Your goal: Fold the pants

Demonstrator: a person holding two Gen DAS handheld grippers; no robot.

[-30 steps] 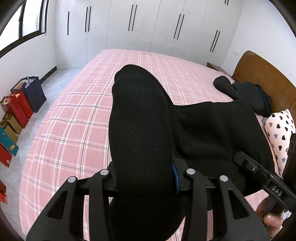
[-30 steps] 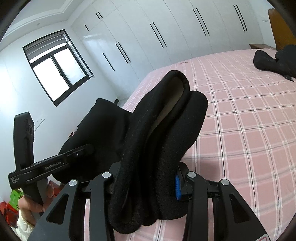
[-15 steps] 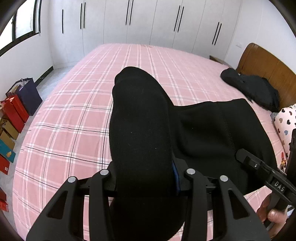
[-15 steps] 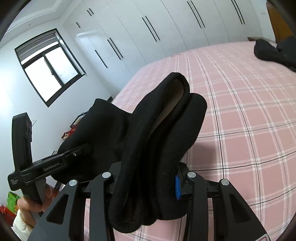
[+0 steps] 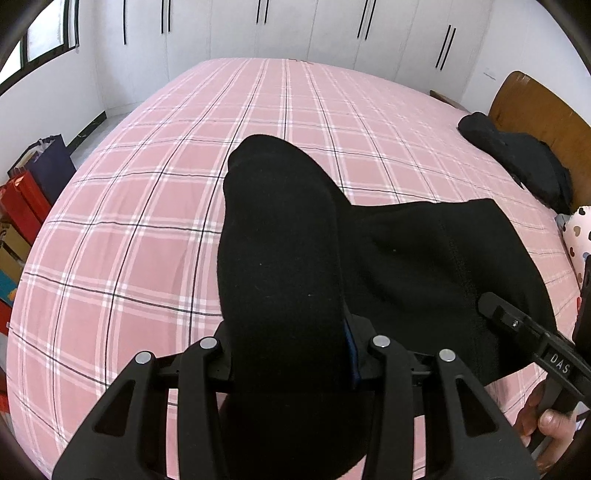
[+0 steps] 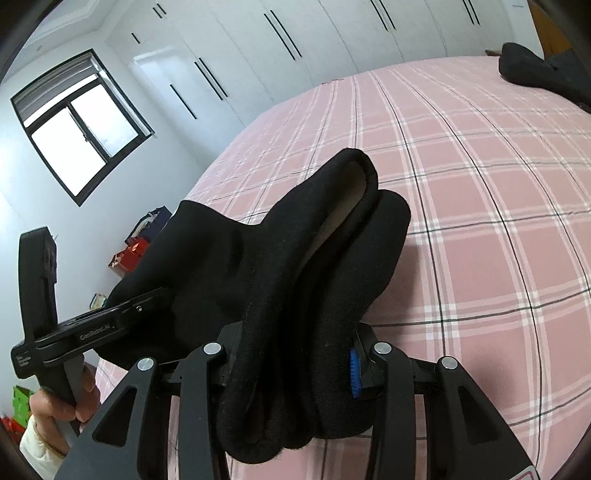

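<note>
Both grippers — left and right — are clamped on the black pants, bunched thick between the jaws. The pants hang stretched between them above the pink bed, apparently not touching it — the view is poor.

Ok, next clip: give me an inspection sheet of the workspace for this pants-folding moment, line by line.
Surface: bed with pink plaid sheet, mostly bare.
Job's things: black pants, bunched, held up between both grippers.
Clutter: dark clothes pile by the wooden headboard; heart-print pillow.
Grippers: left gripper shut on the pants; right gripper shut on the pants.
Cables: nothing seen.
Surroundings: white wardrobes, window, gift bags on the floor.
</note>
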